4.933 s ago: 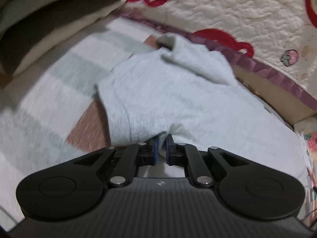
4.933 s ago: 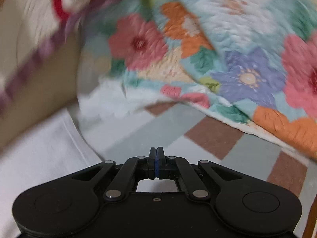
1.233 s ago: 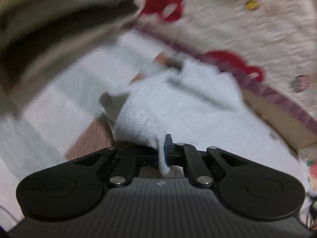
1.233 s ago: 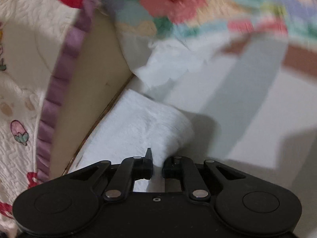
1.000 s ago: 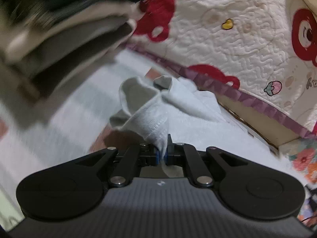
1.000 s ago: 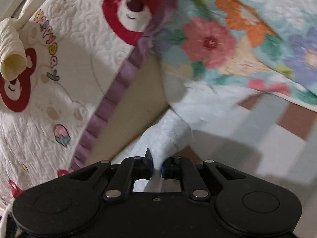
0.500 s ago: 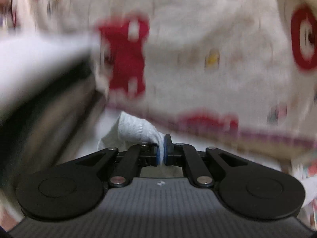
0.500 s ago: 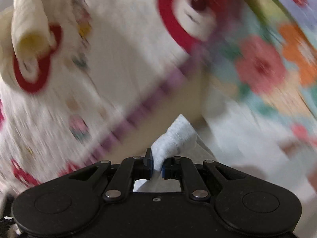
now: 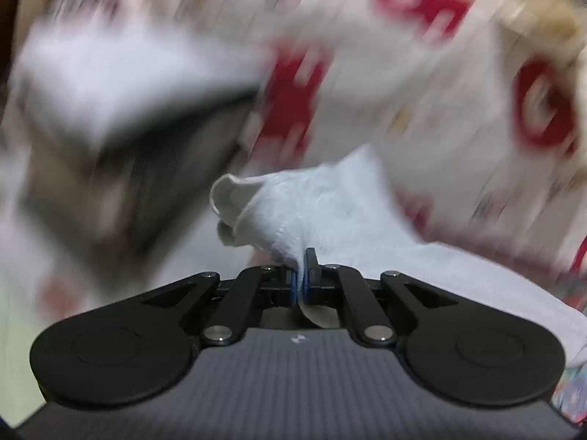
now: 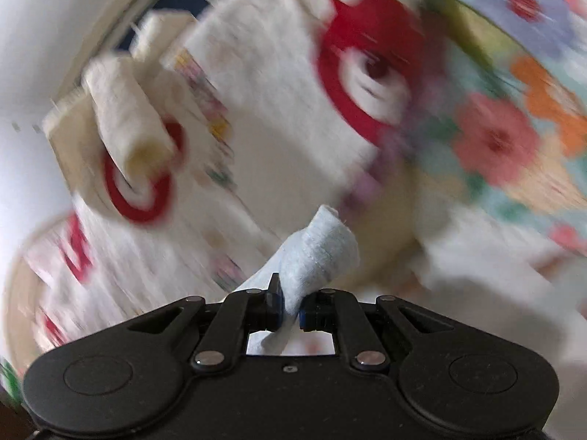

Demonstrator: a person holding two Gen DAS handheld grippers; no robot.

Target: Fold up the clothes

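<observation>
— Left wrist view: what does the left gripper [image 9: 301,281] have?
— Its fingers are pinched tight on a fold of the pale grey garment [image 9: 330,201], which bunches up ahead of them and trails off to the right. Everything behind is heavily blurred, though a white quilt with red bears [image 9: 422,84] can be made out.
— And the right gripper [image 10: 290,306]?
— Its fingers are clamped on another edge of the same garment [image 10: 319,253], which sticks up in a rolled wad. The bear quilt [image 10: 279,84] and a floral quilt [image 10: 513,117] lie beyond, blurred.
</observation>
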